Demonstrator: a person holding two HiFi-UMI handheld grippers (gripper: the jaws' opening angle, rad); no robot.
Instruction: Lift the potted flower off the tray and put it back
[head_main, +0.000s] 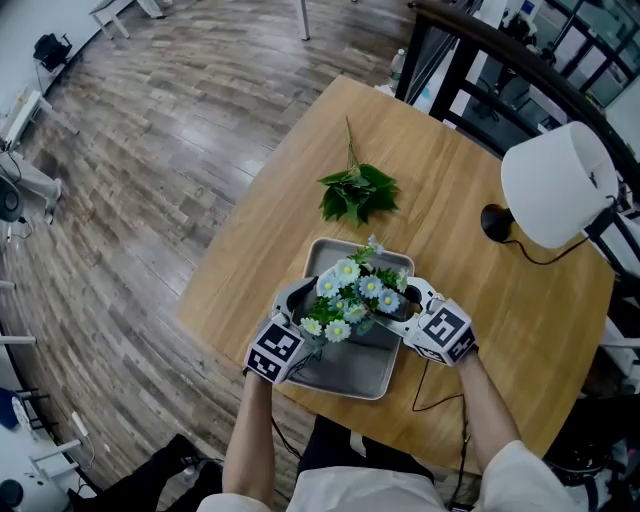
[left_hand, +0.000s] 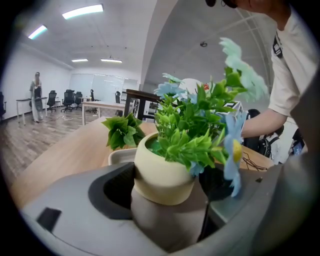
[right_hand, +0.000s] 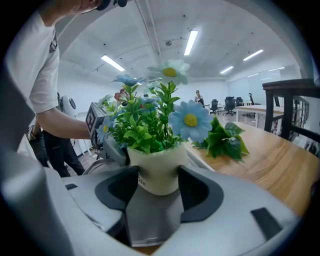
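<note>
Grey tray (head_main: 330, 243) on the table (head_main: 260, 250) has the little cream pot (right_hand: 157, 172) of fake daisies sitting in it, and I've got my left claw (left_hand: 167, 187) and right claw (right_hand: 157, 182) clamped on it from opposite sides, print on it too cut off to read.

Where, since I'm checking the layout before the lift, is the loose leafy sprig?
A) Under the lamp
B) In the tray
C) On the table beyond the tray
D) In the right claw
C: the sprig lies on the bare table, apart from the tray, which holds only the pot.
</note>
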